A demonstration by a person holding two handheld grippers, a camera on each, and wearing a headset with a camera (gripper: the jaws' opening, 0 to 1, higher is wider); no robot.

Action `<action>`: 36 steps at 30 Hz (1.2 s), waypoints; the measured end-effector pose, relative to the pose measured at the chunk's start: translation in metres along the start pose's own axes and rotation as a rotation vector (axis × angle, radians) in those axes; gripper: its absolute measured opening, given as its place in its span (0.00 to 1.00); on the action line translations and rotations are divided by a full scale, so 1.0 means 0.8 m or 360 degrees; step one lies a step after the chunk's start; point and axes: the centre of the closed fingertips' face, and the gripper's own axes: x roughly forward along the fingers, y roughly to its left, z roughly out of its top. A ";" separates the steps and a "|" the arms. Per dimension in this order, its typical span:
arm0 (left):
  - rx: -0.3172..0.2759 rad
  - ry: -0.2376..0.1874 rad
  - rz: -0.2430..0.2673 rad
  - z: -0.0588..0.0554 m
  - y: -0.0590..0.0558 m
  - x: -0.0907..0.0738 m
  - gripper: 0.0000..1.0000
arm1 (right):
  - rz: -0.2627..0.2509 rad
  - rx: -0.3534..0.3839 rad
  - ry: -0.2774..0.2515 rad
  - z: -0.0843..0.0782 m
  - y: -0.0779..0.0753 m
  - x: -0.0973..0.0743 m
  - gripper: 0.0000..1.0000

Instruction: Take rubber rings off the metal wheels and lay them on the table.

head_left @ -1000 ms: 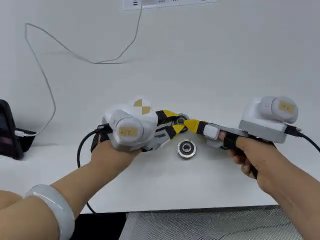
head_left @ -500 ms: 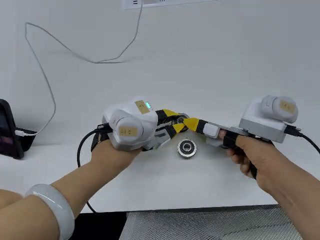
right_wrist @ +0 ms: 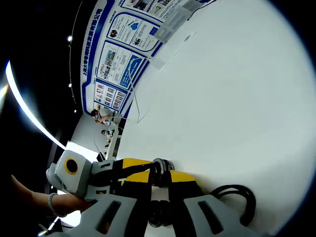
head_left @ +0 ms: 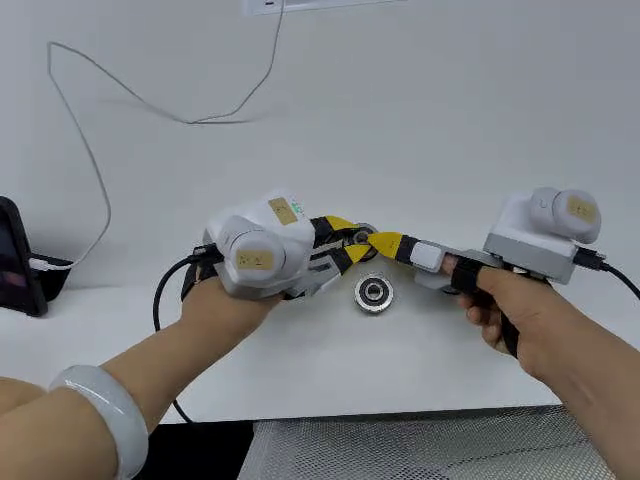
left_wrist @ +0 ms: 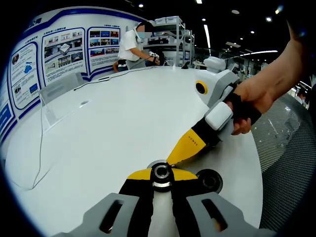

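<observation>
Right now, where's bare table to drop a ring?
Biggest patch: bare table behind the left gripper and right gripper, right of the cable. Also the near strip between the loose wheel and the front edge. Crowded: centre, where both grippers meet at the held wheel.

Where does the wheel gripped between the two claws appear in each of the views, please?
Head view: the held wheel sits at centre, just above the loose wheel.
Left gripper view: bottom centre, loose wheel to its right.
Right gripper view: bottom centre.
Shared landmark: the yellow claw tips touching it in all three.
</observation>
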 end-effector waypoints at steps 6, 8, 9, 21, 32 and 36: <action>-0.0002 0.0000 0.0001 0.000 0.000 0.000 0.13 | 0.0005 -0.0005 0.0006 -0.003 0.001 0.002 0.13; -0.0002 0.0000 0.0000 0.000 0.001 0.000 0.13 | -0.0006 -0.0011 -0.0005 -0.002 -0.001 0.004 0.13; -0.0002 0.0000 0.0000 0.000 0.001 0.000 0.13 | -0.0008 -0.0011 -0.0007 -0.003 -0.001 0.004 0.14; -0.0004 -0.0002 0.0003 -0.001 0.000 0.000 0.13 | -0.0001 -0.0016 -0.0006 -0.001 -0.001 -0.001 0.11; -0.0004 -0.0003 0.0001 0.000 0.000 0.000 0.13 | 0.0011 0.0014 -0.0026 0.001 -0.002 0.005 0.12; -0.0004 -0.0003 0.0000 0.000 0.000 0.000 0.13 | 0.0027 0.0009 -0.0011 0.002 0.000 0.001 0.12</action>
